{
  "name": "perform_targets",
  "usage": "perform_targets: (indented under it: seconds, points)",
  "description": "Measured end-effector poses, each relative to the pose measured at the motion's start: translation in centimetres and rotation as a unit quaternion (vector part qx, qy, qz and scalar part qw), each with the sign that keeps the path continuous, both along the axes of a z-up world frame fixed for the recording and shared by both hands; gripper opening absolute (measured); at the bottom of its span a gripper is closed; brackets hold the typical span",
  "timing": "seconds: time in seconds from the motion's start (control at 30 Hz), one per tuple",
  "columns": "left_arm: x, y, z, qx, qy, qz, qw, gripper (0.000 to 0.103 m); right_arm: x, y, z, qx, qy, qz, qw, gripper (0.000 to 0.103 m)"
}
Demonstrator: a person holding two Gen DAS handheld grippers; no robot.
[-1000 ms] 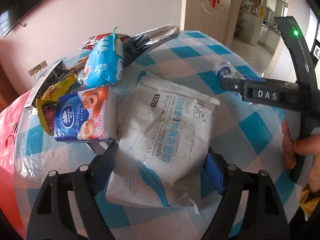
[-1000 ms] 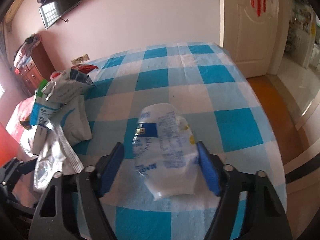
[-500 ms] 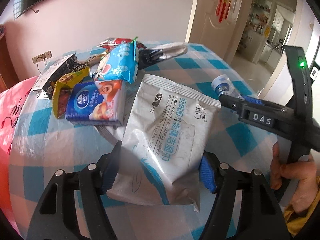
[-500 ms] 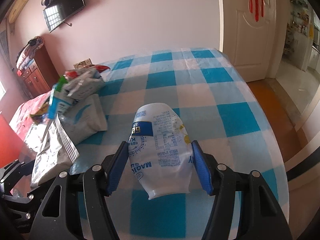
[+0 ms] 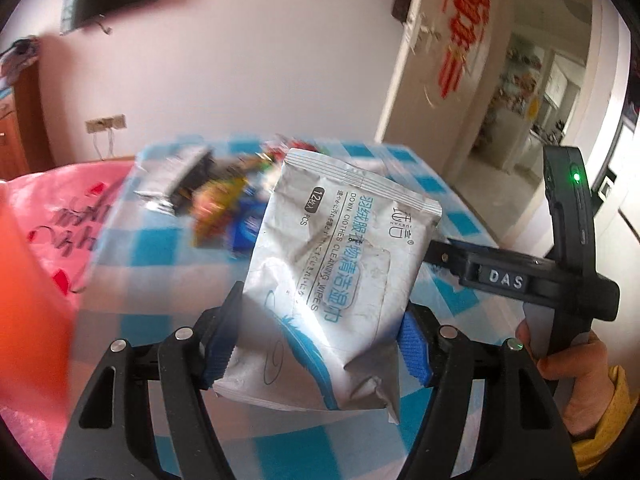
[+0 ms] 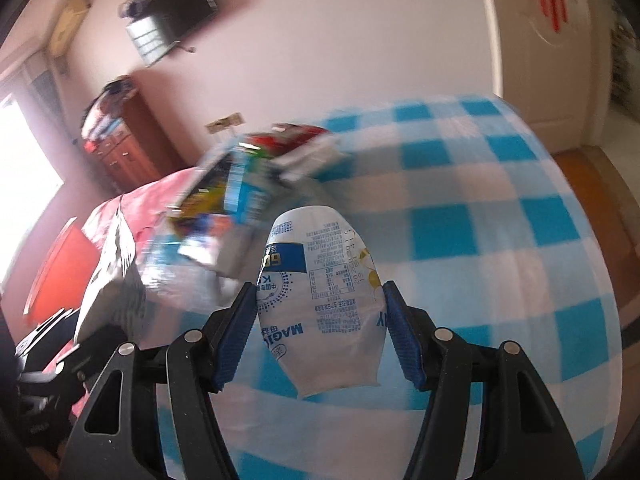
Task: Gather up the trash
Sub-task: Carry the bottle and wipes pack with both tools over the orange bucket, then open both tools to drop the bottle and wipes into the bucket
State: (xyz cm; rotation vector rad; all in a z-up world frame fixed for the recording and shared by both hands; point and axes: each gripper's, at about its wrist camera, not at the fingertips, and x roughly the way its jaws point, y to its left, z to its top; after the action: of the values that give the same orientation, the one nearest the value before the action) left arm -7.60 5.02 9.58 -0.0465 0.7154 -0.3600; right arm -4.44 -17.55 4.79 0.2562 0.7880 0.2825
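In the left wrist view my left gripper (image 5: 316, 340) is shut on a silver-white cleaning wipes packet (image 5: 336, 280), which hangs tilted above the blue-checked table (image 5: 160, 256). Its blue pads (image 5: 414, 350) press both sides of the packet. In the right wrist view my right gripper (image 6: 318, 334) is shut on a crumpled white plastic bottle (image 6: 324, 300) with a blue label, also lifted off the table (image 6: 500, 240). The right gripper's black body (image 5: 520, 280) and a hand (image 5: 576, 380) show at the right of the left wrist view.
A blurred pile of snack wrappers and tissue packs (image 5: 216, 200) lies at the table's far left, also seen as the wrapper pile (image 6: 240, 196). A pink plastic bag (image 5: 60, 216) and something orange-red (image 5: 28, 300) sit left of the table. A doorway (image 5: 520, 100) opens at the right.
Both grippers rose and pulled back from the table, carrying the wipes packet and the bottle up with them. The left jaws narrowed onto the packet. The wrapper pile now lies farther away.
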Motion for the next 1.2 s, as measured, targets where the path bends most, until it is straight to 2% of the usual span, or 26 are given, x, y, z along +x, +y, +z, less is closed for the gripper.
perform_targets:
  seconds: [0.2,0.3,0.4,0.57,0.73,0.83,0.93,0.97,1.07,1.2]
  points:
    - [-2.0,6.2,4.3,-0.006,-0.056,0.071,0.9959,0.070,-0.6,6.6,4.8,0.014,-0.037,0.078,0.996,0.064]
    - [-3.1,10.2,6.3,-0.002,-0.082,0.123,0.9891,0.070,-0.7,11.0,7.3,0.021,-0.057,0.129,0.990,0.064]
    - [-4.0,14.5,7.7,0.002,-0.097,0.183,0.9784,0.070,-0.6,15.8,9.5,0.030,-0.073,0.182,0.980,0.064]
    - [-4.7,21.5,8.6,0.016,-0.105,0.282,0.9535,0.070,-0.1,24.2,11.6,0.045,-0.086,0.263,0.960,0.064]
    - [-4.1,26.1,6.8,0.018,-0.074,0.346,0.9350,0.070,0.5,31.5,11.7,0.049,-0.080,0.319,0.943,0.064]
    - [-4.0,28.0,5.5,0.023,-0.058,0.371,0.9267,0.071,0.9,33.9,11.0,0.039,-0.073,0.337,0.938,0.064]
    - [-4.1,29.5,4.6,0.019,-0.048,0.390,0.9195,0.077,1.6,35.8,9.8,0.025,-0.061,0.346,0.936,0.064]
    - [-4.0,29.9,4.3,0.013,-0.042,0.393,0.9185,0.081,2.1,36.3,9.3,0.026,-0.054,0.348,0.935,0.067]
    - [-4.3,30.4,3.8,0.015,-0.040,0.403,0.9144,0.087,2.2,36.4,8.6,0.033,-0.051,0.340,0.939,0.085]
    - [-4.2,29.3,4.1,0.030,-0.047,0.401,0.9144,0.093,2.0,35.2,8.6,0.032,-0.065,0.320,0.945,0.090]
